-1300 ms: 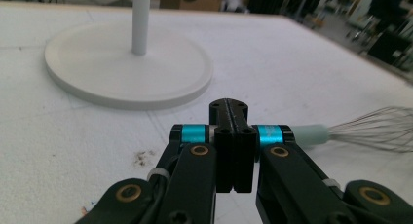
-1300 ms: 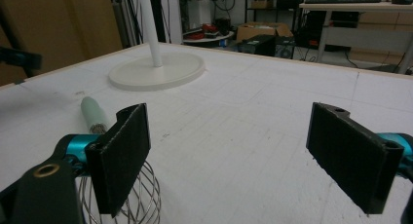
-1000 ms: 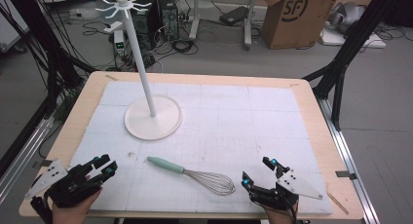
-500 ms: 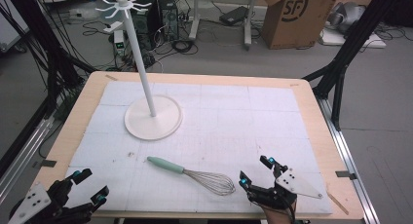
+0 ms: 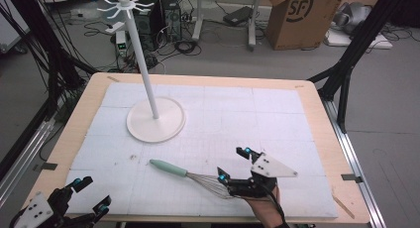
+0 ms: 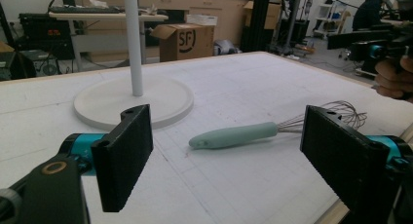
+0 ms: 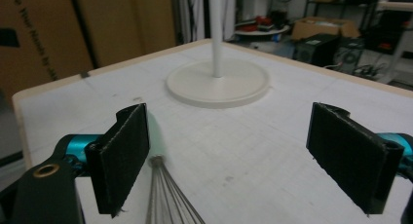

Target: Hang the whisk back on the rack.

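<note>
One wire whisk with mint-green handle [image 5: 190, 174], lying lower centre on the white-padded bench [image 5: 277, 119]. Right gripper [image 5: 232, 164] poised over its wires, fingers spread, nothing held. Left gripper [image 5: 90, 194] fingers newly spread, empty. Step: approach. Next: lower, clamp whisk.

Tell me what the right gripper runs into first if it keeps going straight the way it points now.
Probably the whisk: its wires lie on the table between the open jaws of the right gripper, toward the left one. Above the whisk, the next thing in line looks to be the white stand, though depth is hard to judge.
</note>
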Demonstrator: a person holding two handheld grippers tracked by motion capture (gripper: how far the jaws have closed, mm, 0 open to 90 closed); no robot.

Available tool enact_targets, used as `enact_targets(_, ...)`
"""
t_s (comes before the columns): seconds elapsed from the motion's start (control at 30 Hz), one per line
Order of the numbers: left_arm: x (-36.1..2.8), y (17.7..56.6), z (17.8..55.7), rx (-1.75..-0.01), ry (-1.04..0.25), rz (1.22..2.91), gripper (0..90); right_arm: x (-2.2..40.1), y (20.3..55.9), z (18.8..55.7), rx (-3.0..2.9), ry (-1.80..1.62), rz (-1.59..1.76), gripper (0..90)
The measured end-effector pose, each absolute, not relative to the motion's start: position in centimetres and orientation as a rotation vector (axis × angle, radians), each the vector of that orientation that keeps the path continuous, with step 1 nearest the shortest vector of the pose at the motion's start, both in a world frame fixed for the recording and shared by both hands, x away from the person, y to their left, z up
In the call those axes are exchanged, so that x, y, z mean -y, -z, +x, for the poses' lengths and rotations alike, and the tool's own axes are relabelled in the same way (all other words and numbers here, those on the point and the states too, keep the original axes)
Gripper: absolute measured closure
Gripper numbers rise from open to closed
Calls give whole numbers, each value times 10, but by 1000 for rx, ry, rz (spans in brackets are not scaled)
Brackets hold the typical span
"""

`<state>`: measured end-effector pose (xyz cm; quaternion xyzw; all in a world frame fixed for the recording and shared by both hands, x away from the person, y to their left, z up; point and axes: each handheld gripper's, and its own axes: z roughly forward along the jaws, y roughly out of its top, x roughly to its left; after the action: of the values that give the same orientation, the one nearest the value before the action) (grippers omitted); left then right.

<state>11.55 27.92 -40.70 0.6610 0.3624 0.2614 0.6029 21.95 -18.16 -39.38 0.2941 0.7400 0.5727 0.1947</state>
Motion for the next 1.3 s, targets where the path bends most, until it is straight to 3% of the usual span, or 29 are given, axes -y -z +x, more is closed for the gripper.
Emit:
enact_targets(0.23,-278,408,115,-834,-604,1538,199,138,383,245,-2292,-1495,725,159)
enact_targets(0.57,-276,408,115,-823,-594,1540,198,92,395,276,-2562,-1290,655,183)
enact_targets(1.3,-277,406,113,-811,-577,1528,198,45,417,305,-2942,-1045,660,331)
